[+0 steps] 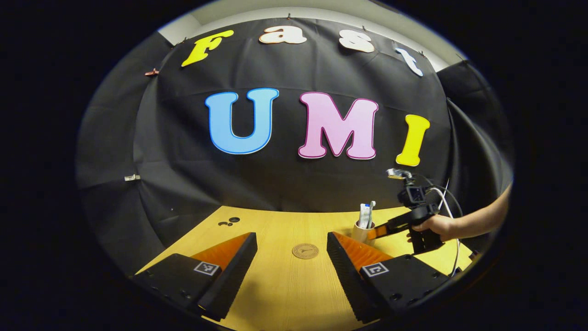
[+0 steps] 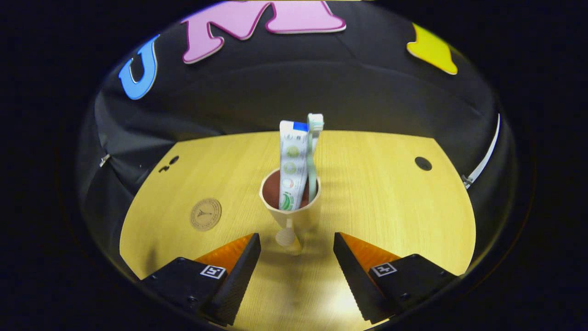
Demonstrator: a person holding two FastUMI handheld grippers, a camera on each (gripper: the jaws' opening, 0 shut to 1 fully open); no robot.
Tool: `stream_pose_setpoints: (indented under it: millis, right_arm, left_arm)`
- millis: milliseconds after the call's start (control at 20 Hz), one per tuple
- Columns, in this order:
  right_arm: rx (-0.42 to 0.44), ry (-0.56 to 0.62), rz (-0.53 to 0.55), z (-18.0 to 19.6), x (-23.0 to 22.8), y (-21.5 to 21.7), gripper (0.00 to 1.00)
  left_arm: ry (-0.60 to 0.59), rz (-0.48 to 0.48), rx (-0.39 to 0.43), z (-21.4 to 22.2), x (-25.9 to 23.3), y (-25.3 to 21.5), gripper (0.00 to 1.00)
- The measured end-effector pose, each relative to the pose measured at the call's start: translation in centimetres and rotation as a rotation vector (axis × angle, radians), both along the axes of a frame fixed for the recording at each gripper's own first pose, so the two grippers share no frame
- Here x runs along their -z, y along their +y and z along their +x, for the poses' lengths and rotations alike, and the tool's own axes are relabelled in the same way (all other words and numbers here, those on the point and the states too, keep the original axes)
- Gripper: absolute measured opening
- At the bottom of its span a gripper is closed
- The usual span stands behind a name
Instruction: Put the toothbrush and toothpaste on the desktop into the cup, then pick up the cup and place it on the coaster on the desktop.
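Toothbrush (image 2: 314, 151) and toothpaste (image 2: 292, 170) are standing in the cup (image 2: 289, 216) right of the coaster (image 2: 206, 214). Right gripper (image 2: 296, 248) is gaping before it, left gripper (image 1: 291, 250) idling released; an off-centre squeeze risks tipping it.

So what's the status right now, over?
Both grippers open: left gripper back, right gripper facing cup. Toothbrush and toothpaste in cup. Coaster bare, path unobstructed.
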State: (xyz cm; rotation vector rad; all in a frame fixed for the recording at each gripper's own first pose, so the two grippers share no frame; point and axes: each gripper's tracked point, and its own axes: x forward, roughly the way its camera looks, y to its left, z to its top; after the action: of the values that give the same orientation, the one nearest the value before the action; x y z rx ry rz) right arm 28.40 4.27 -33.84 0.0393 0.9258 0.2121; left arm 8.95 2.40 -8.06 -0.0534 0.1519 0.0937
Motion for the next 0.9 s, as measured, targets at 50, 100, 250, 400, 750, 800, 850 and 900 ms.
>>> stream_pose_setpoints:
  millis: [50,100,250,400,750,800,850,900]
  right_arm:
    - [-0.018,0.024,-0.006,0.2,0.3,0.4,0.98]
    - [-0.03,0.026,-0.018,0.5,0.3,0.6,0.98]
    - [-0.037,0.113,-0.047,0.8,1.2,0.9,0.98]
    - [0.082,0.215,0.065,1.2,0.6,1.9,0.98]
    - [0.074,0.362,-0.048,1.5,3.2,1.5,0.96]
    - [0.094,0.39,-0.038,1.3,3.7,1.9,0.94]
    - [0.102,0.401,-0.046,1.6,4.2,1.9,0.93]
    - [0.09,0.396,-0.083,1.9,4.6,1.5,0.88]
  left_arm:
    - [0.002,-0.002,-0.005,-0.6,0.1,0.2,0.97]
    - [0.005,-0.004,-0.008,-1.2,0.2,0.2,0.97]
    - [0.02,0.011,0.001,-2.5,0.7,0.2,0.96]
    - [0.017,0.012,-0.005,-3.3,0.7,0.5,0.97]
    - [0.002,-0.143,-0.078,-4.3,1.3,1.4,0.97]
    - [0.004,-0.153,-0.087,-4.6,1.5,1.6,0.97]
    - [0.004,-0.162,-0.097,-4.9,1.5,2.0,0.97]
    - [0.004,-0.166,-0.104,-5.1,1.5,2.2,0.97]
